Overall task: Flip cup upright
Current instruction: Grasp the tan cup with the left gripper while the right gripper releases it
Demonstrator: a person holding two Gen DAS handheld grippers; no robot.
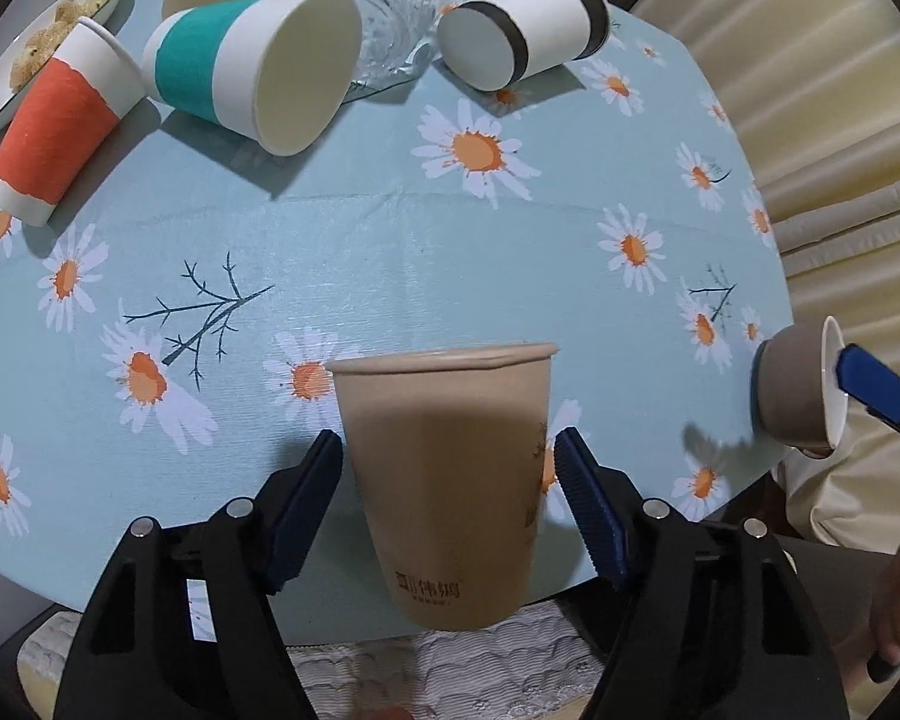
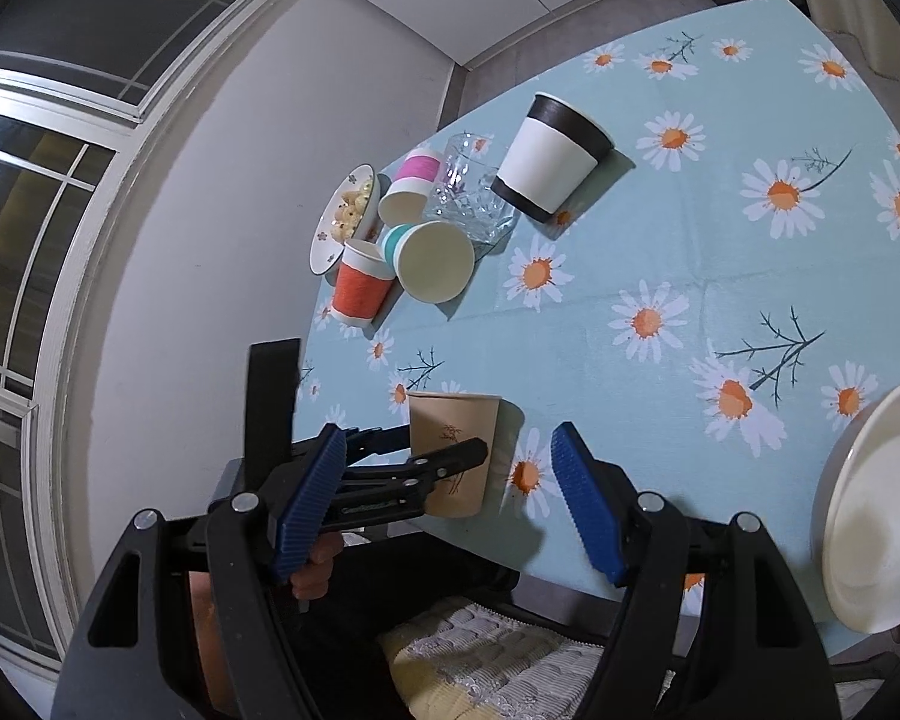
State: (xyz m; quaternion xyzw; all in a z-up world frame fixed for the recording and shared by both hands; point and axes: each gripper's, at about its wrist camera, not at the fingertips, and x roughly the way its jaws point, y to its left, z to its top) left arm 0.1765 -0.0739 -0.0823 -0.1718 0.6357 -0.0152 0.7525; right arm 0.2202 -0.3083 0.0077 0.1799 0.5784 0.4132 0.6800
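Blue pads of the left hand-held gripper (image 1: 449, 474) sit on each side of the brown cup (image 1: 450, 480). The jaws are spread wide, and a thin gap shows between each pad and the cup wall, so nothing is pinched. The brown cup stands right between the pads, mouth up, near the edge of the counter (image 1: 390, 252) closest to the person. It looks a bit blurry, so it may be rocking or just let go.

The right hand-held gripper (image 2: 450, 468) is spread open too and holds nothing. Off to its right side is a white bowl (image 2: 870, 516).

Far ahead of the left hand-held gripper lie more cups on their sides: an orange cup (image 1: 60, 120), a teal cup (image 1: 252, 66) and a black-banded cup (image 1: 522, 24), next to a glass (image 1: 384, 6).

What could go wrong: the brown cup is light and close to the edge. If a pad bumps it while pulling back, it could tip over or fall off the counter.
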